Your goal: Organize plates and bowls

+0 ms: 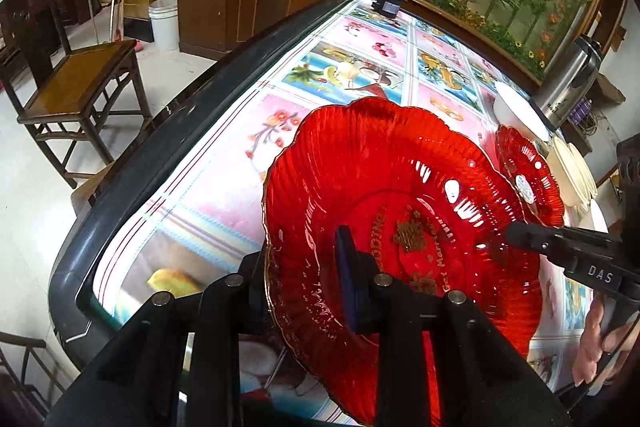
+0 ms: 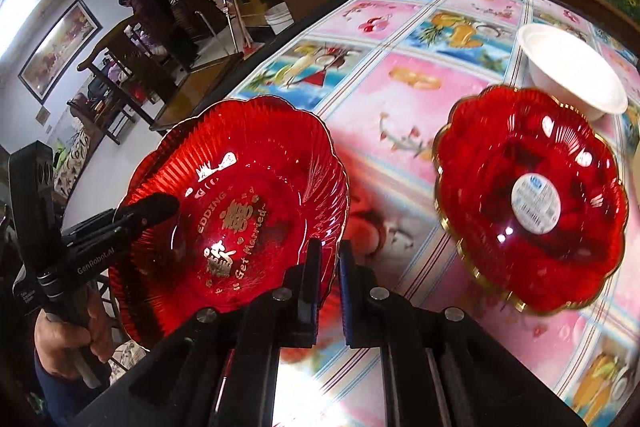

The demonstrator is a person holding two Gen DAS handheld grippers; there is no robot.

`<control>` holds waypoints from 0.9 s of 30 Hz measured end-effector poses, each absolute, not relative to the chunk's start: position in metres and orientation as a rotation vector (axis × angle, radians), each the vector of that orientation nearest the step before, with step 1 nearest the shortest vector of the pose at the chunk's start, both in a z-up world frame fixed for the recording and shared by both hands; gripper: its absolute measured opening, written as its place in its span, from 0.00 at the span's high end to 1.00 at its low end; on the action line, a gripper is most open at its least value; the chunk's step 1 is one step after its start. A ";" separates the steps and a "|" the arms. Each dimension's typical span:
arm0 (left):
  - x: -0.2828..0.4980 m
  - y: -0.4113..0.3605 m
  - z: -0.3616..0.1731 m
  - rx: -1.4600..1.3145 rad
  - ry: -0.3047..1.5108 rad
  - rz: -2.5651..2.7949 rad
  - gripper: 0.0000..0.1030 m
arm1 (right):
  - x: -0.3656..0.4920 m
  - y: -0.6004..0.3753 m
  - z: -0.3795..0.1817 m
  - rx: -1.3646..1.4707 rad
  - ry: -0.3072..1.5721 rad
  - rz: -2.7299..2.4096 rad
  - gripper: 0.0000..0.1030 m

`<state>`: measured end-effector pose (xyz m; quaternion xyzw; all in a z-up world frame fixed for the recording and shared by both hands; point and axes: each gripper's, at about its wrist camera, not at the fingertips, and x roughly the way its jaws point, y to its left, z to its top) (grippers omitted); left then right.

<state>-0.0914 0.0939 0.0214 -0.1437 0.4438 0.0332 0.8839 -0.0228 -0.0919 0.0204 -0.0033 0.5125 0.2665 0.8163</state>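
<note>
My left gripper (image 1: 320, 279) and right gripper (image 2: 330, 279) both clamped opposite rims of the big red plate (image 1: 384, 211), holding it above the worktop (image 2: 420, 99), left of the smaller red plate (image 2: 532, 195).

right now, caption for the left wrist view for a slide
Left gripper clamps the rim of the large red plate, right gripper at its far edge.

left gripper (image 1: 304, 279): black, silver screws, blue pad | right gripper (image 2: 329, 291): black, "DAS" marking
</note>
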 end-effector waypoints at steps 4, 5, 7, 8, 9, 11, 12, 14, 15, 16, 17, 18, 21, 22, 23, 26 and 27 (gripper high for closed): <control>-0.092 0.095 0.019 -0.296 0.920 0.076 0.77 | -0.028 -0.092 0.020 0.005 1.083 0.578 0.92; -0.093 0.095 0.018 -0.295 0.919 0.078 0.77 | -0.029 -0.092 0.020 0.003 1.079 0.580 0.91; -0.095 0.096 0.017 -0.293 0.918 0.086 0.77 | -0.029 -0.093 0.020 0.012 1.077 0.592 0.88; -0.096 0.096 0.018 -0.294 0.916 0.086 0.77 | -0.029 -0.093 0.021 0.017 1.075 0.601 0.87; -0.097 0.097 0.019 -0.297 0.914 0.084 0.76 | -0.030 -0.094 0.023 0.015 1.068 0.605 0.87; -0.099 0.099 0.021 -0.299 0.913 0.098 0.73 | -0.031 -0.096 0.026 0.008 1.056 0.602 0.86; -0.100 0.100 0.023 -0.298 0.911 0.106 0.64 | -0.032 -0.097 0.027 0.005 1.052 0.598 0.86; -0.102 0.103 0.026 -0.296 0.904 0.123 0.44 | -0.033 -0.103 0.031 0.012 1.041 0.604 0.85; -0.104 0.105 0.028 -0.298 0.897 0.132 0.41 | -0.033 -0.107 0.033 0.019 1.036 0.610 0.85; -0.107 0.106 0.030 -0.302 0.889 0.139 0.41 | -0.034 -0.112 0.036 0.025 1.030 0.610 0.85; -0.108 0.107 0.032 -0.305 0.886 0.140 0.41 | -0.035 -0.116 0.038 0.035 1.023 0.611 0.85; -0.110 0.107 0.033 -0.308 0.884 0.141 0.41 | -0.035 -0.121 0.041 0.042 1.015 0.613 0.85; -0.114 0.106 0.038 -0.294 0.877 0.166 0.41 | -0.037 -0.138 0.051 0.055 0.975 0.600 0.85; -0.115 0.106 0.040 -0.290 0.875 0.172 0.41 | -0.037 -0.143 0.053 0.060 0.964 0.594 0.85; -0.117 0.106 0.042 -0.287 0.870 0.177 0.41 | -0.038 -0.149 0.055 0.066 0.952 0.586 0.85; -0.122 0.102 0.050 -0.273 0.850 0.199 0.41 | -0.037 -0.172 0.060 0.088 0.907 0.556 0.85; -0.124 0.099 0.055 -0.268 0.839 0.208 0.41 | -0.036 -0.178 0.060 0.091 0.897 0.547 0.85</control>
